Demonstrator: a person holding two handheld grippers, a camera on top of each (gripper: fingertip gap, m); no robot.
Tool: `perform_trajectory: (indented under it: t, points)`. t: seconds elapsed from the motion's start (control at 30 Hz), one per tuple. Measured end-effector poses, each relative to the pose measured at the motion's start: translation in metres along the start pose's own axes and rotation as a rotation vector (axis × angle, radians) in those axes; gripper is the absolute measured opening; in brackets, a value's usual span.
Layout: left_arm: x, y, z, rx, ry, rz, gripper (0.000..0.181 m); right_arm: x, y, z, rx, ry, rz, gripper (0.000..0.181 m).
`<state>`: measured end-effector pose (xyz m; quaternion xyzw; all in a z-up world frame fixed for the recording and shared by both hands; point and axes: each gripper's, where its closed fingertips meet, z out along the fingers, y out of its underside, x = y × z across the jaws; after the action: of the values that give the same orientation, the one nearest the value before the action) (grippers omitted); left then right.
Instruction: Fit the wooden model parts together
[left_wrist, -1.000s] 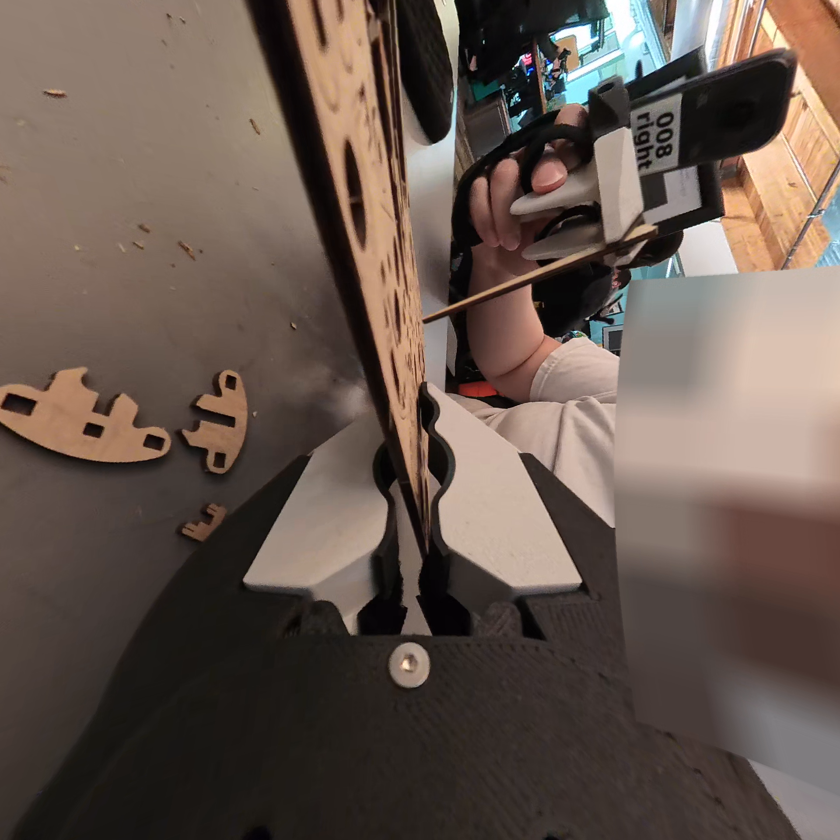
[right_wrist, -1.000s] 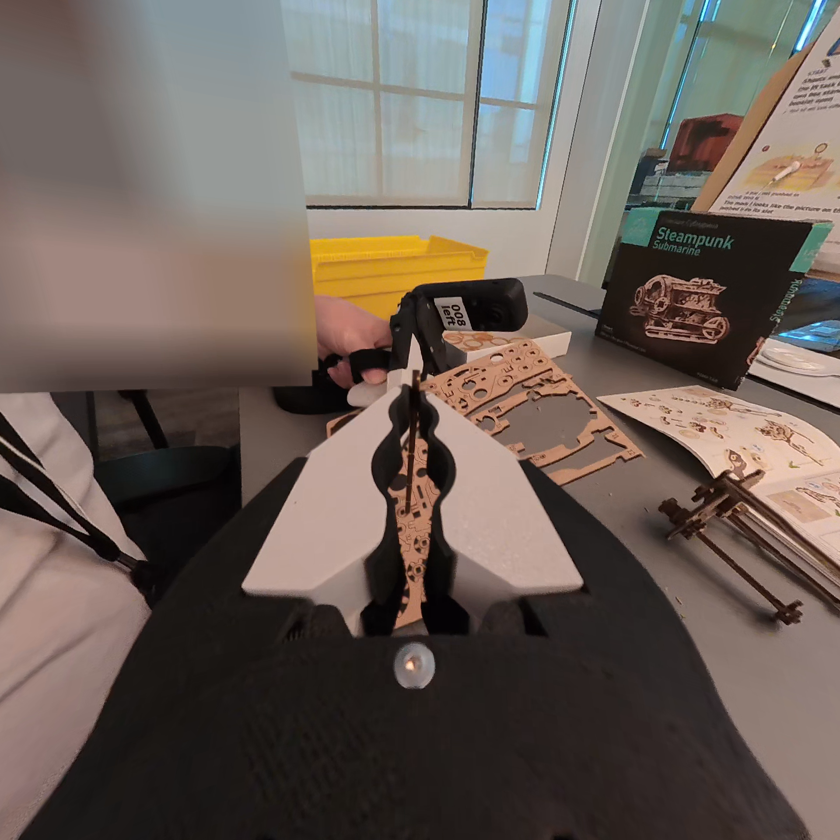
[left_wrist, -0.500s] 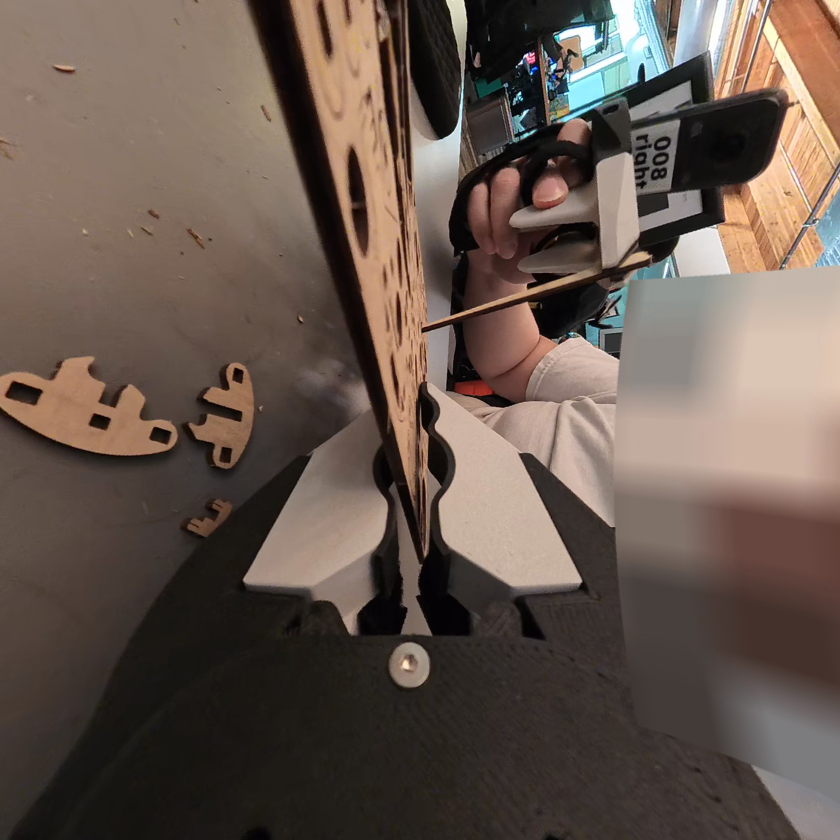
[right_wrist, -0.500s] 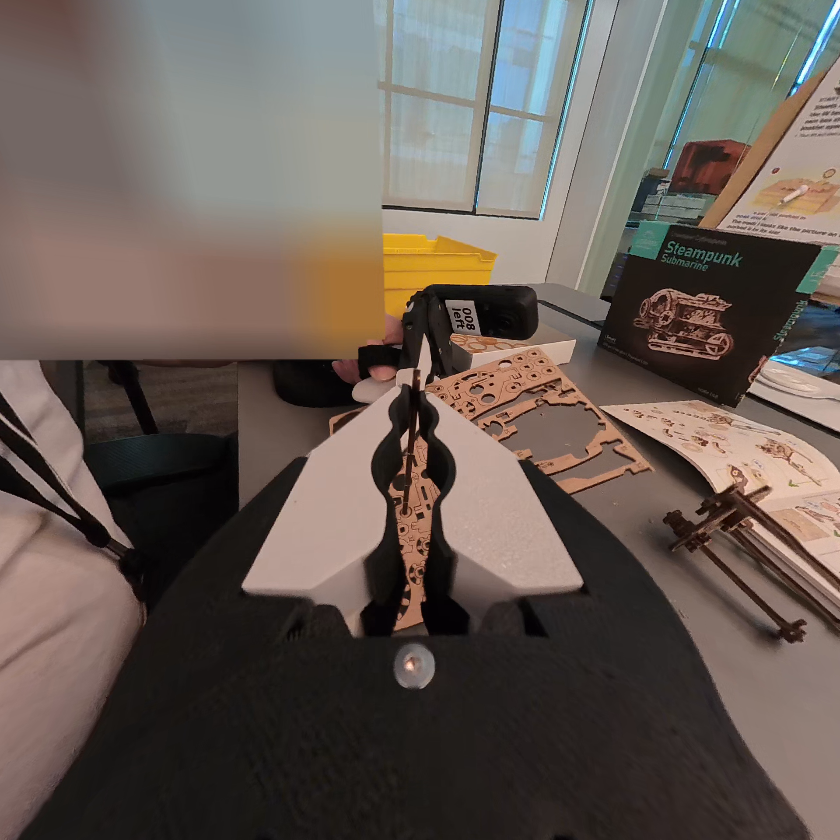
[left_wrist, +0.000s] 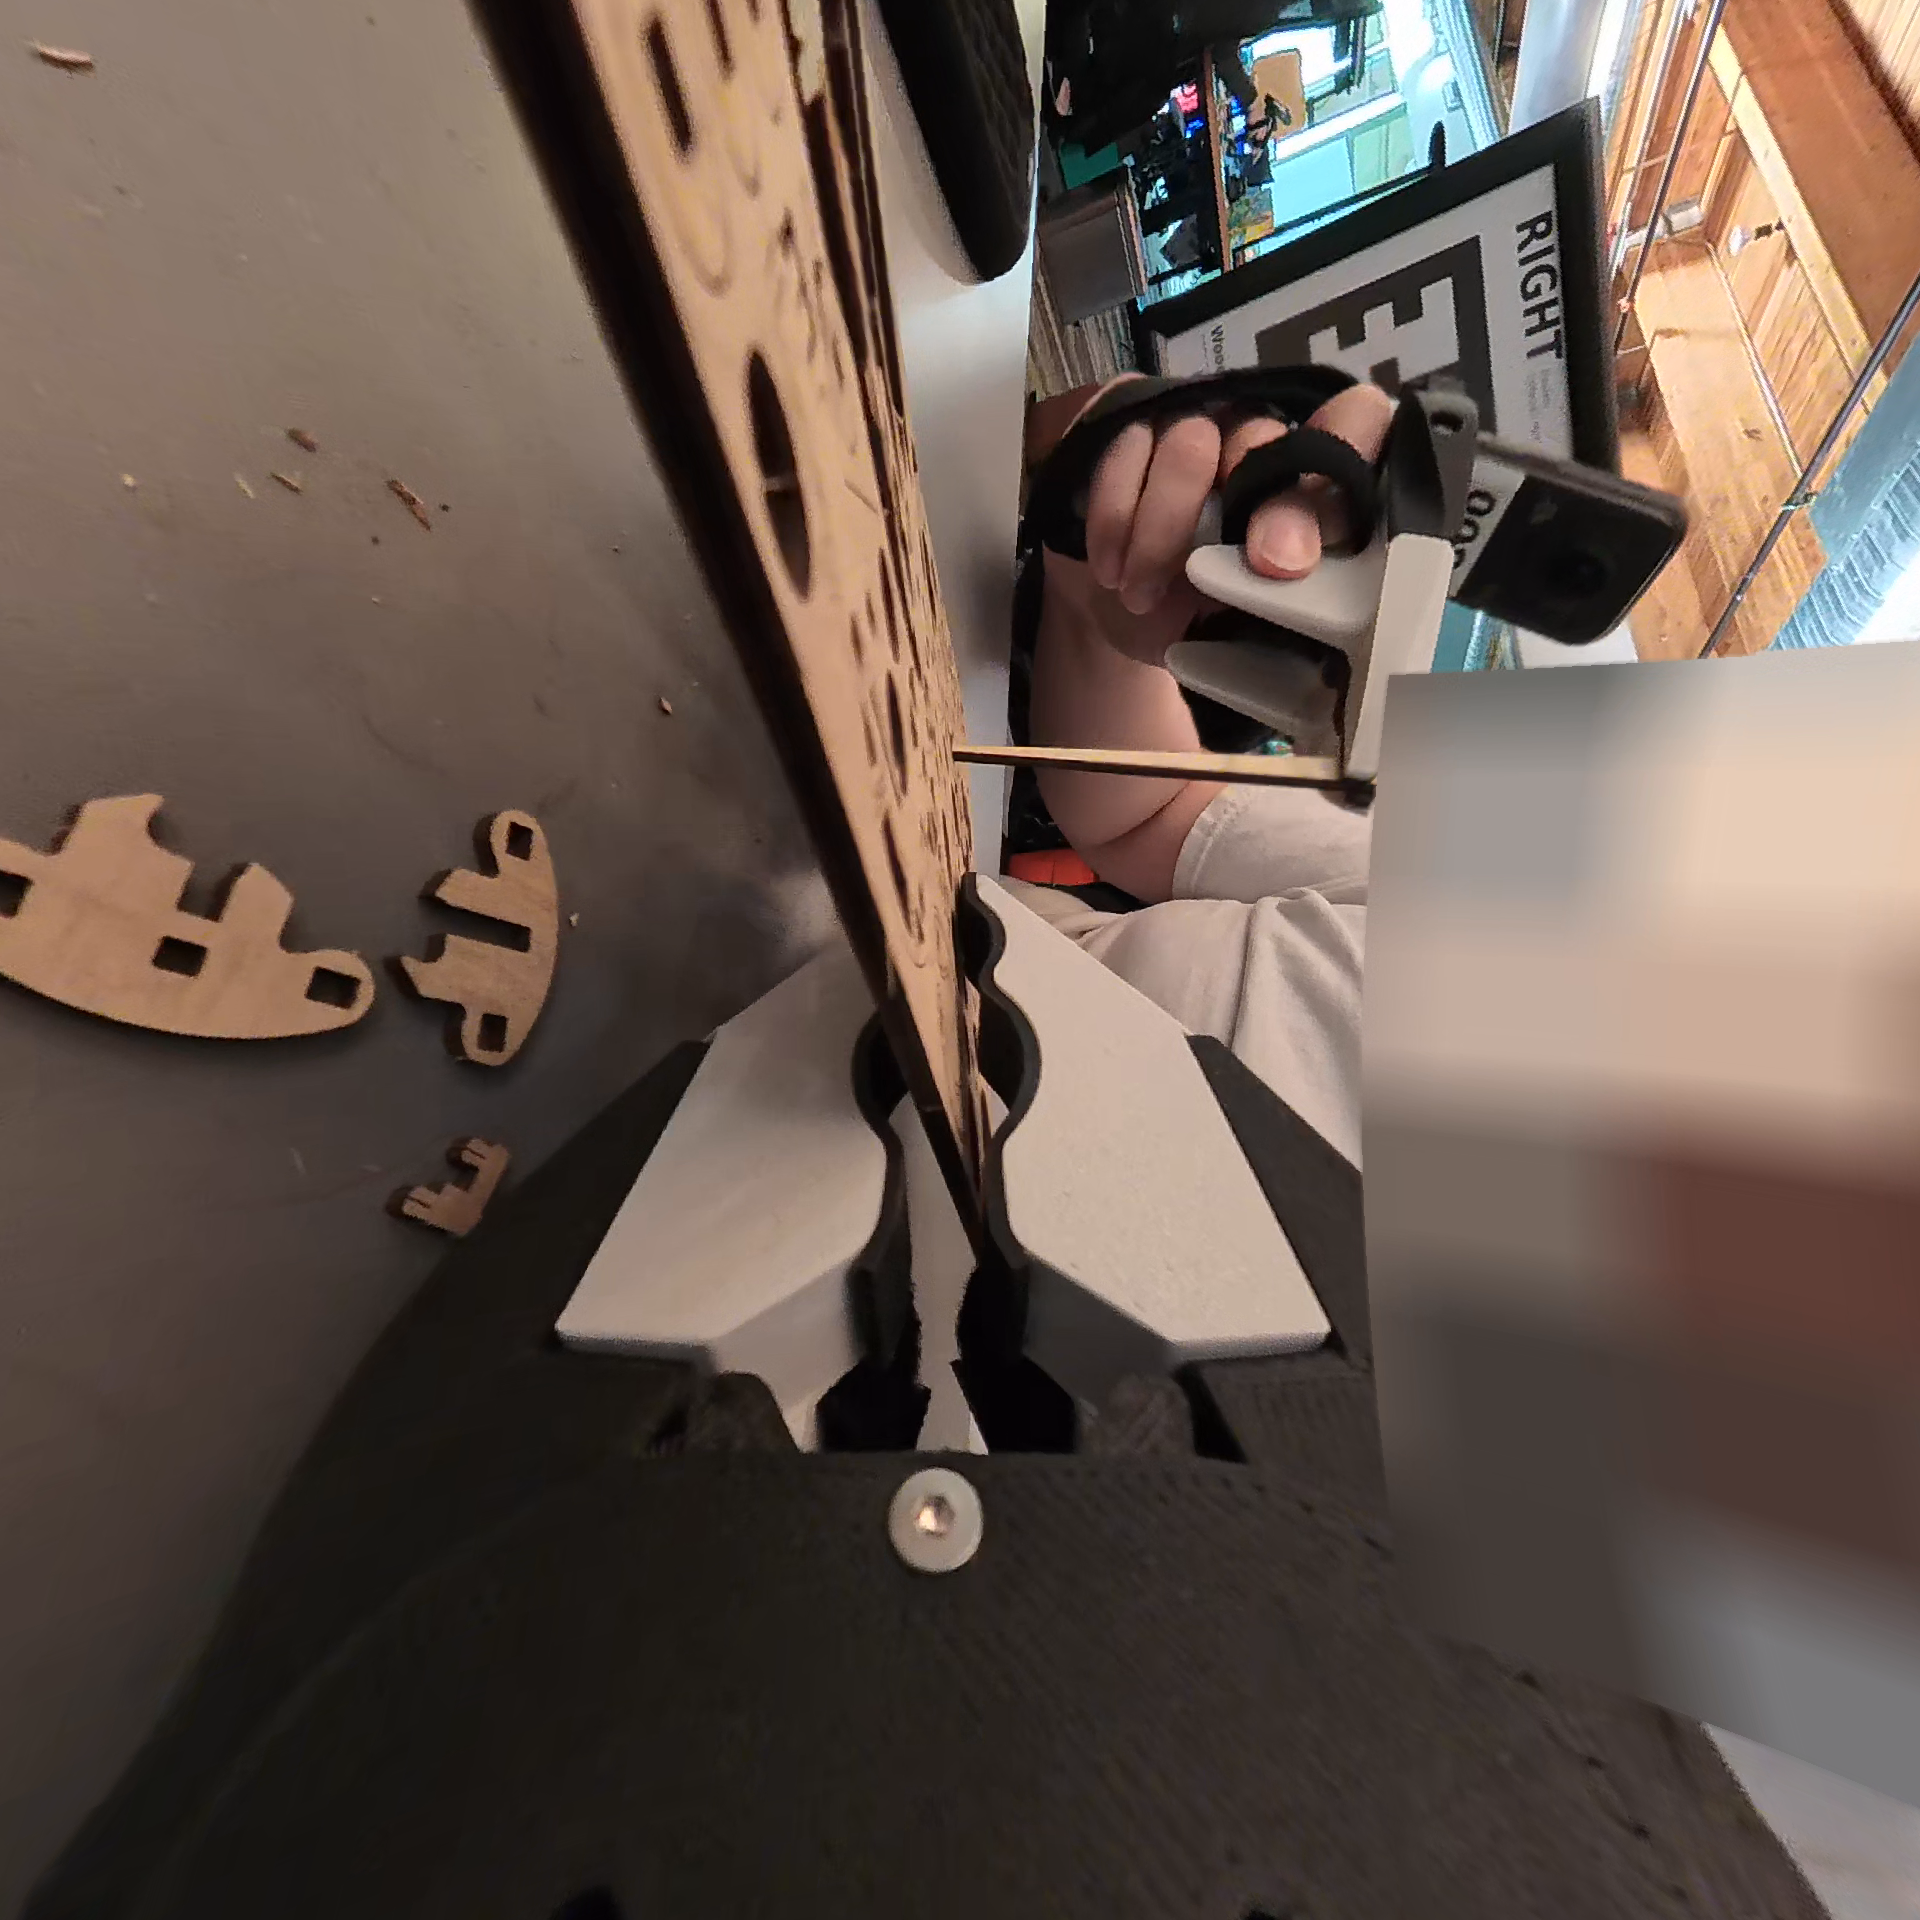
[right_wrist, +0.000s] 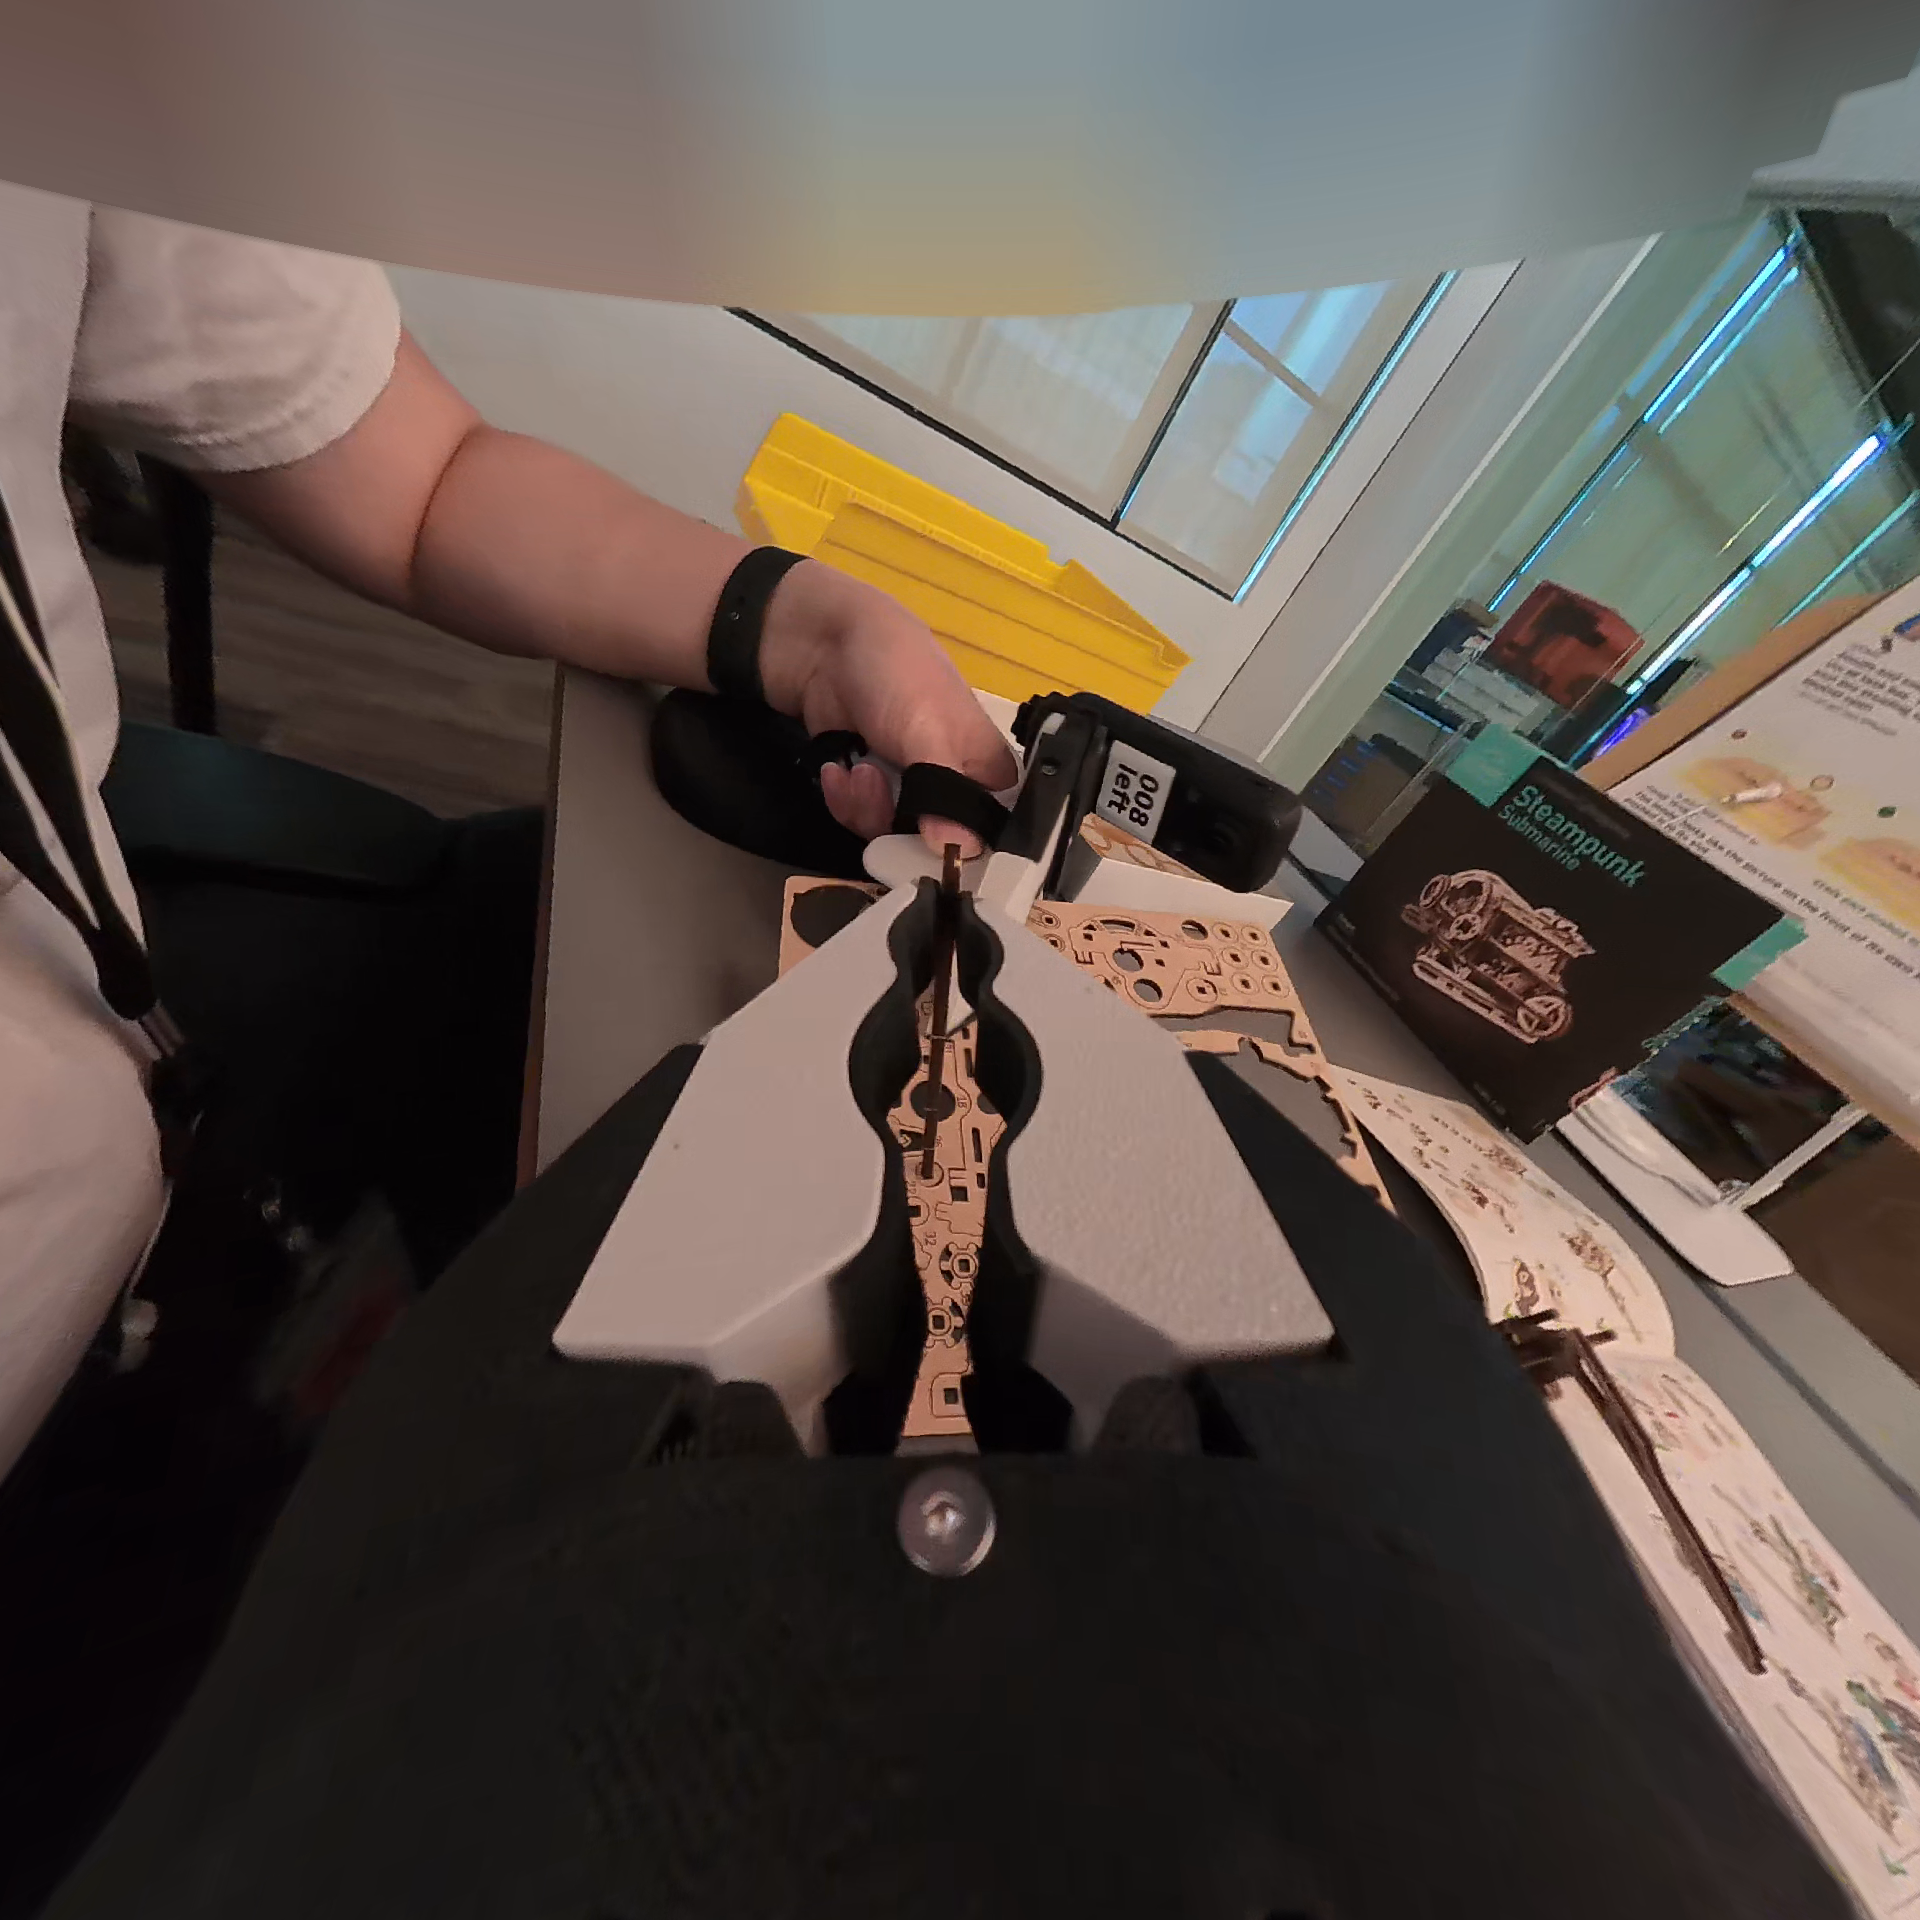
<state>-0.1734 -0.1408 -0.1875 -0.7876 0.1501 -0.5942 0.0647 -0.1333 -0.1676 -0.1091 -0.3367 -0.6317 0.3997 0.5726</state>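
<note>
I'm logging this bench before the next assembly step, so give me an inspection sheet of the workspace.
Surface: grey table, wood crumbs.
Job's things: wooden sheet on edge; thin wooden stick touching its face.
Clutter: three loose cut-outs; kit box; instruction booklet; yellow bin.
Grippers: left hand-held gripper shut on sheet; right hand-held gripper shut on stick.
Cables: nothing seen.
Surroundings: windows.

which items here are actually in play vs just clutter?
In play:
left claw, shut on the wooden sheet
right claw, shut on the thin wooden strip

Lying about:
three loose wooden pieces
kit box
instruction booklet
yellow bin
</note>
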Motion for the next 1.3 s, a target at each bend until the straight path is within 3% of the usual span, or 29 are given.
perform_trajectory:
  t: [0.3,0.73,1.1,1.3]
  points:
    - [-0.001,-0.001,0.000,0.003,-0.010,0.010,0.001,-0.004,0.002,-0.002,-0.006,0.066,-0.060,0.001]
    - [0.000,-0.001,0.001,0.001,-0.027,0.055,0.002,0.019,0.010,-0.006,0.003,0.103,0.188,0.001]
    - [0.000,0.000,0.002,-0.004,-0.047,0.079,0.002,-0.002,0.007,0.014,-0.065,-0.030,0.071,0.002]
    - [-0.001,-0.001,0.001,-0.002,-0.031,0.047,0.002,0.021,0.013,-0.005,-0.031,0.047,0.171,0.001]
